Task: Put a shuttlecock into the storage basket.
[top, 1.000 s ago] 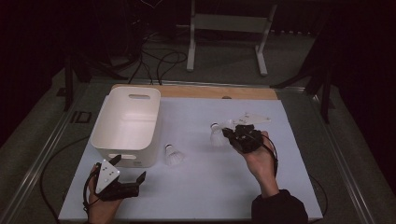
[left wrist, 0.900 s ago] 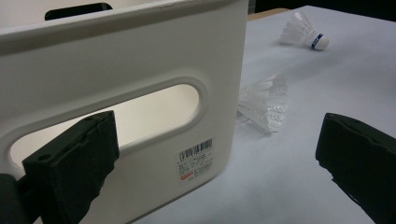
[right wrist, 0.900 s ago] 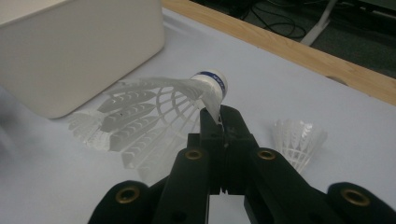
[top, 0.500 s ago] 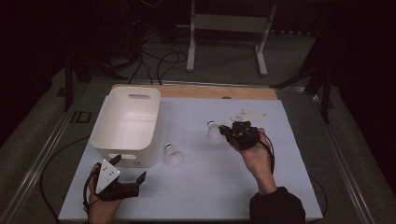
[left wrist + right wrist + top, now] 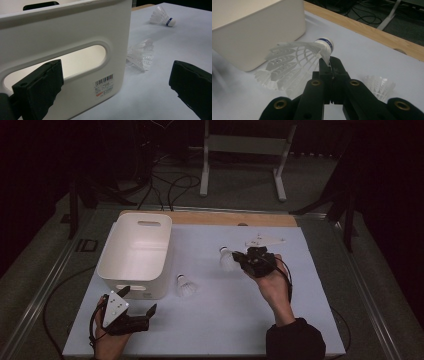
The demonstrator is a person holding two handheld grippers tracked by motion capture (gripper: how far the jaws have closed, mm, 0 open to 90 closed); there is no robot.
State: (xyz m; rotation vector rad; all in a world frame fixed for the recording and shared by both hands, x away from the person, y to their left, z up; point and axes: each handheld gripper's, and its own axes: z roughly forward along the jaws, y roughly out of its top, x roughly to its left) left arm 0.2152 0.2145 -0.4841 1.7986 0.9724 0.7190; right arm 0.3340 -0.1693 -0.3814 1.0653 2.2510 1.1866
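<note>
Dark floor surrounds the surface (image 5: pixel 235 320), a pale blue-white sheet laid over a board whose bare wooden edge (image 5: pixel 230 218) shows along the far side. Beyond it, black cables (image 5: pixel 170 190) trail across the floor beside a grey metal stand (image 5: pixel 243 145) with two splayed legs, and the rest of the room falls into shadow.

On the left part of the surface stands a white rectangular plastic bin (image 5: pixel 136 254) with slotted handles; in the left gripper view a barcode sticker (image 5: pixel 104 85) shows on its near wall. Just beside the bin's near right corner lies a white feathered shuttlecock (image 5: pixel 185 285) on its side.

The right claw (image 5: pixel 239 259), held in the person's right hand (image 5: pixel 272 282) over the middle right of the surface, is closed on a second white feathered shuttlecock with a blue-banded cork (image 5: pixel 298 60). The right gripper view shows its jaws pressed together, pinching the feather skirt just below the cork, with the shuttlecock lifted clear of the sheet. Another white shuttlecock (image 5: pixel 380 85) lies on the sheet to the right of those jaws.

The left claw (image 5: pixel 137 302) rests low at the near left corner in the person's left hand (image 5: pixel 107 340), jaws spread wide and gripping nothing, pointing at the bin's near wall.
</note>
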